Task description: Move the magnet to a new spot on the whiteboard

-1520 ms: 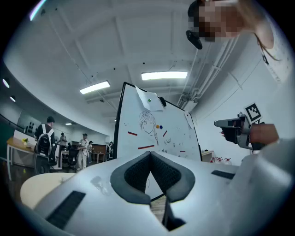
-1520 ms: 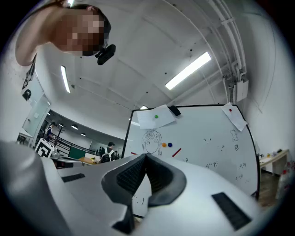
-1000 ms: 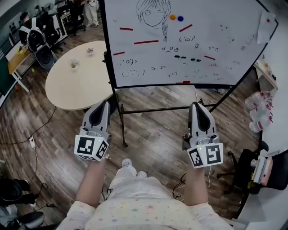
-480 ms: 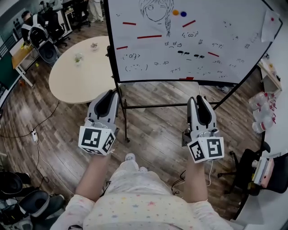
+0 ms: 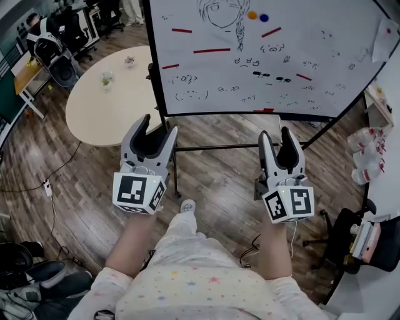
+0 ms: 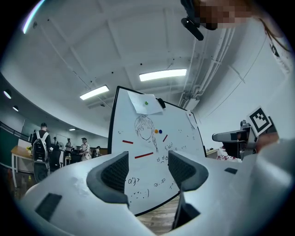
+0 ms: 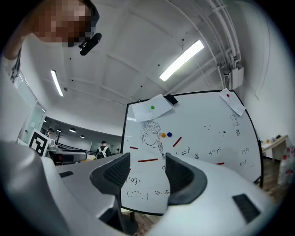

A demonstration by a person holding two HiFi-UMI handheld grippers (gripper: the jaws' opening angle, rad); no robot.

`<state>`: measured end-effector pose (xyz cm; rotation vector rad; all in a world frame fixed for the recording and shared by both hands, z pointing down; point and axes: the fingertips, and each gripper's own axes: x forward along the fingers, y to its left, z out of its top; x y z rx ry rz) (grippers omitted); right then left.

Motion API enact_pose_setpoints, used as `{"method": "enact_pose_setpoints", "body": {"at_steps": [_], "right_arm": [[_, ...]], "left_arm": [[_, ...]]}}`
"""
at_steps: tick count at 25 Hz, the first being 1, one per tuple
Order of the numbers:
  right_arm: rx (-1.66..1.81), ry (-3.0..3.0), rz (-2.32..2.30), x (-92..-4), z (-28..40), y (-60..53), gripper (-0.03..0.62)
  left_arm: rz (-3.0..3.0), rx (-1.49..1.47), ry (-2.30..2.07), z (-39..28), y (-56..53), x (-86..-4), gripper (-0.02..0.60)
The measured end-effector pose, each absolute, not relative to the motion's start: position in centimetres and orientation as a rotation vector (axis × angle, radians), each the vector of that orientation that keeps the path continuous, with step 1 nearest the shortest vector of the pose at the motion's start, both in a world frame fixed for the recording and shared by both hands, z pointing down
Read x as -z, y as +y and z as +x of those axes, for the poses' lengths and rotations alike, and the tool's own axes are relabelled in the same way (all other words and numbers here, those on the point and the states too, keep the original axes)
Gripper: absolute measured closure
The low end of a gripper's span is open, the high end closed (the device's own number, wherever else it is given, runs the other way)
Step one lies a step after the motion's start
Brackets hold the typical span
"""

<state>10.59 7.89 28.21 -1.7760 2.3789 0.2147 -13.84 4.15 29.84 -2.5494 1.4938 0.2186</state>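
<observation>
At the far left stood a round table (image 5: 106, 106), which played no part in the job. Next to it, the left gripper (image 5: 158, 125) was held low over the wooden floor (image 5: 212, 187). Its jaws stood apart with nothing between them; through the gap its own view showed only the distant board.

The whiteboard (image 5: 312, 37) stood ahead on its stand, well apart from both grippers. Two round magnets sat near its upper edge, an orange magnet (image 5: 252, 14) and a blue magnet (image 5: 264, 17). They were just beside each other and to the right of a drawing (image 5: 224, 15) of a braided head. Several red strips (image 5: 211, 50) lay lower on the board. A green magnet (image 7: 152, 107) pinned a sheet of paper (image 7: 154, 107) at the top. Which of these the task meant could not be told.

To the right, the right gripper (image 5: 274, 133) was also held low, jaws parted and empty.

The task looked barely begun. No magnet was gripped or touched, and everything remained to be done: reaching up to the board, closing on a magnet, pulling it free and setting it elsewhere.
</observation>
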Motion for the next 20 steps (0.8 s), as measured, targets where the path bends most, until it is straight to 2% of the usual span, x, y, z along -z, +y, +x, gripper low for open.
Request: {"method": "enact_pose_setpoints", "body": {"at_steps": [20], "right_arm": [[-0.301, 2.313, -1.9, -25.5, 9.5, -10.5, 0.367]], "left_arm": [[-2.533, -0.282, 1.345, -13.1, -15.1, -25.3, 0.334]]}}
